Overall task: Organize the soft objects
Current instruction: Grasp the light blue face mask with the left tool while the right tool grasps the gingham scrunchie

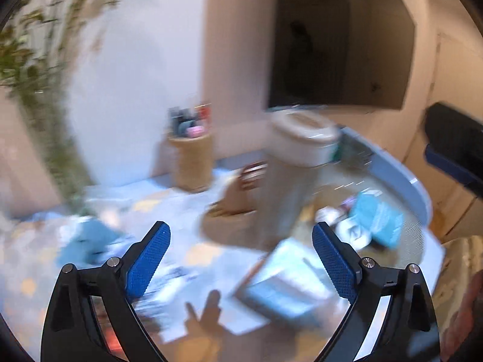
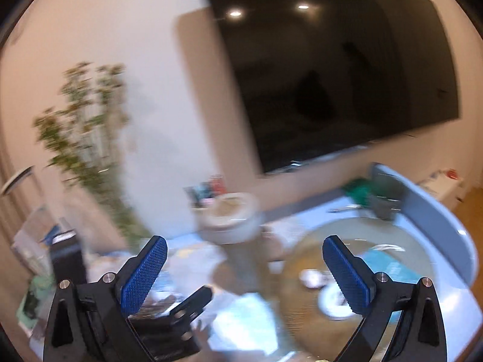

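Seemingly patterned tabletop (image 1: 169,199), dark screen (image 2: 332,75) on wall.

The table (image 1: 416,187) is viewed obliquely downward from just above by both wrist cameras, toward the wall; the white pot (image 1: 302,138) (image 2: 229,217) and dark screen (image 1: 341,45) (image 2: 332,75) are shared.

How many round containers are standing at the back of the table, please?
2: a woven holder full of small items near the wall, and a cream lidded tub just right of it. Blur may hide others.
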`<state>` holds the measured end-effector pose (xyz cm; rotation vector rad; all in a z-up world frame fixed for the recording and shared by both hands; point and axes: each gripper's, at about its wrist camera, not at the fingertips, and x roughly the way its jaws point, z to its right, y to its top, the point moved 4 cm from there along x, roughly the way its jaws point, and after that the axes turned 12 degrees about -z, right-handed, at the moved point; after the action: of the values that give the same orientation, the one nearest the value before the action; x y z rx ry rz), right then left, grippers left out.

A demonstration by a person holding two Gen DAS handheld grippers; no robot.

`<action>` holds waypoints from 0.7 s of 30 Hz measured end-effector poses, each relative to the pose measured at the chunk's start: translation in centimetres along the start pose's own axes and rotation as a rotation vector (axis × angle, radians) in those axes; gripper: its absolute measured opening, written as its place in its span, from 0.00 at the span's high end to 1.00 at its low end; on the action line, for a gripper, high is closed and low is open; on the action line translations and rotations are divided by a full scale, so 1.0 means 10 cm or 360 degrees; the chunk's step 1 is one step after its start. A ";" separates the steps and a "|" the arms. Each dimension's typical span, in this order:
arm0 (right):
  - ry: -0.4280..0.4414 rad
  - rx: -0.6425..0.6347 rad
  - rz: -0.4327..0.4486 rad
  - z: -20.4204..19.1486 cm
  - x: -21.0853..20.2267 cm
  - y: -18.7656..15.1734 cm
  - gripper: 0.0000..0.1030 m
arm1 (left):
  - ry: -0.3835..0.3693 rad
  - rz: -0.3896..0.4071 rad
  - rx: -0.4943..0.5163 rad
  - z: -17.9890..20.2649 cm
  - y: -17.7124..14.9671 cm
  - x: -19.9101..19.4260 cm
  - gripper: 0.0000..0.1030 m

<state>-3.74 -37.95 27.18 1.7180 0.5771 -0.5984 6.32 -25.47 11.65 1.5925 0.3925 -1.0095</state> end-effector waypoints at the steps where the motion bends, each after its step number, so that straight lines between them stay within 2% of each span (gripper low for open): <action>1: 0.0051 -0.0035 0.0002 -0.15 0.03 -0.03 0.00 | 0.0075 -0.0005 -0.0010 -0.16 -0.07 -0.04 0.07; 2: 0.0092 -0.0065 0.0001 -0.29 0.06 -0.06 0.00 | 0.0127 -0.0009 -0.0029 -0.31 -0.14 -0.08 0.06; 6: 0.0226 -0.0203 -0.0021 -0.85 0.24 -0.21 0.00 | 0.0194 -0.0062 -0.0160 -0.89 -0.48 -0.18 0.04; 10: 0.0341 -0.0279 -0.0086 -1.24 0.56 -0.42 0.00 | 0.0308 -0.0156 -0.0281 -1.38 -0.88 -0.18 0.04; 15: 0.0467 -0.0304 -0.0211 -1.57 1.09 -0.77 0.00 | 0.0213 -0.0279 -0.0428 -1.69 -1.36 0.02 0.04; 18: 0.0488 -0.0300 -0.0293 -1.64 1.38 -0.97 0.00 | 0.0192 -0.0322 -0.0465 -1.74 -1.63 0.14 0.04; 21: 0.0548 -0.0247 -0.0449 -1.65 1.71 -1.13 0.00 | 0.0071 -0.0349 -0.0544 -1.75 -1.85 0.25 0.04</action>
<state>3.05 -18.29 11.02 1.6131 1.0951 -0.4407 1.31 -4.61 -2.35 1.2832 0.7426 -1.0107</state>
